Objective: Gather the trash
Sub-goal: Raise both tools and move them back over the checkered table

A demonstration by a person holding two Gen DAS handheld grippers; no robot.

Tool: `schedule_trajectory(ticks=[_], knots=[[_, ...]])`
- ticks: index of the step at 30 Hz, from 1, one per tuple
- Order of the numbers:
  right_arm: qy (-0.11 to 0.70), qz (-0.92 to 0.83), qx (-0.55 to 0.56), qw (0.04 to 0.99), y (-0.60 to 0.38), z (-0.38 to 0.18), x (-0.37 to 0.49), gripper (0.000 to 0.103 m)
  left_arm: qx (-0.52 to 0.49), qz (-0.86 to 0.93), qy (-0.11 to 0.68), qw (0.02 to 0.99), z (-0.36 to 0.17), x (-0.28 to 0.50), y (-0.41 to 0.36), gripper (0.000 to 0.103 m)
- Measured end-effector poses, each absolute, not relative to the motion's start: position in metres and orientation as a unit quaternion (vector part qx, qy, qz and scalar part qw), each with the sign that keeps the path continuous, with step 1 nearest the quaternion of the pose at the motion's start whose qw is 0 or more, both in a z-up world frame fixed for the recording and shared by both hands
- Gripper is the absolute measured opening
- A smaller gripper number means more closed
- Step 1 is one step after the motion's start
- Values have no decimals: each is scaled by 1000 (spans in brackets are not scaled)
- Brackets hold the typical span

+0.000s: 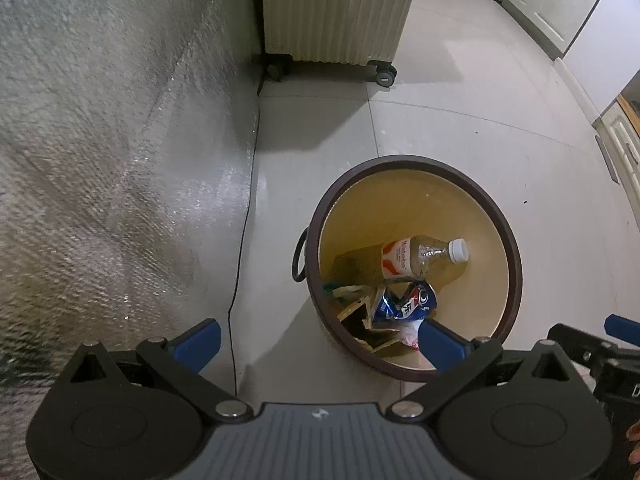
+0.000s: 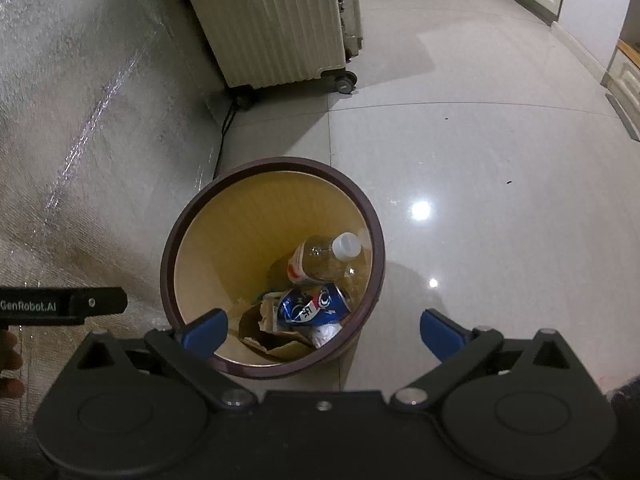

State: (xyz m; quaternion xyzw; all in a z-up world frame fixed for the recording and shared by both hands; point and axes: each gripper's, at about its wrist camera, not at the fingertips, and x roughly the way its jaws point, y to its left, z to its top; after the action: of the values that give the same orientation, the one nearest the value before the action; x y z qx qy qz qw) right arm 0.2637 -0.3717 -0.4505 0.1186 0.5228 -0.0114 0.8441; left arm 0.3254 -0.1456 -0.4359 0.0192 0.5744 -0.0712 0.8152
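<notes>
Plainly, key relation: the round bin with a dark brown rim and yellow inside (image 2: 272,264) stands on the pale tiled floor (image 2: 480,160) below and ahead of both grippers; in the right wrist view it sits left of centre under the jaws, in the left wrist view right of centre.
Nearer hand: the right gripper (image 2: 322,330), by my judgement, though the two are close.
Left gripper (image 1: 318,342): jaws spread wide, nothing between them.
Right gripper: jaws spread wide, holding nothing.
Trash in bin: a clear plastic bottle with a white cap and red-and-white label (image 2: 324,258), long axis leaning cap-up toward the far right wall; a crushed blue can (image 2: 314,306); torn brown cardboard pieces (image 2: 268,332); a white crumpled scrap (image 2: 326,334).
Loose trash on floor: none seen.
Surroundings: a cream ribbed suitcase on wheels (image 2: 276,20) far behind; a silver quilted mat (image 2: 80,140) to the left.
</notes>
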Motion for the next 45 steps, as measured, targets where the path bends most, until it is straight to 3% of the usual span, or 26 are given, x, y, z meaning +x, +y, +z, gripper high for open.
schedule_trajectory(ticks=[25,45], knots=[[500,-47,127,855,-380,-377,206,103,37,-85,528,844,-342,254,-135,103],[419,-67,100,900,-377,-233,130,103,24,-135,434,890,-201,184,-142,103]])
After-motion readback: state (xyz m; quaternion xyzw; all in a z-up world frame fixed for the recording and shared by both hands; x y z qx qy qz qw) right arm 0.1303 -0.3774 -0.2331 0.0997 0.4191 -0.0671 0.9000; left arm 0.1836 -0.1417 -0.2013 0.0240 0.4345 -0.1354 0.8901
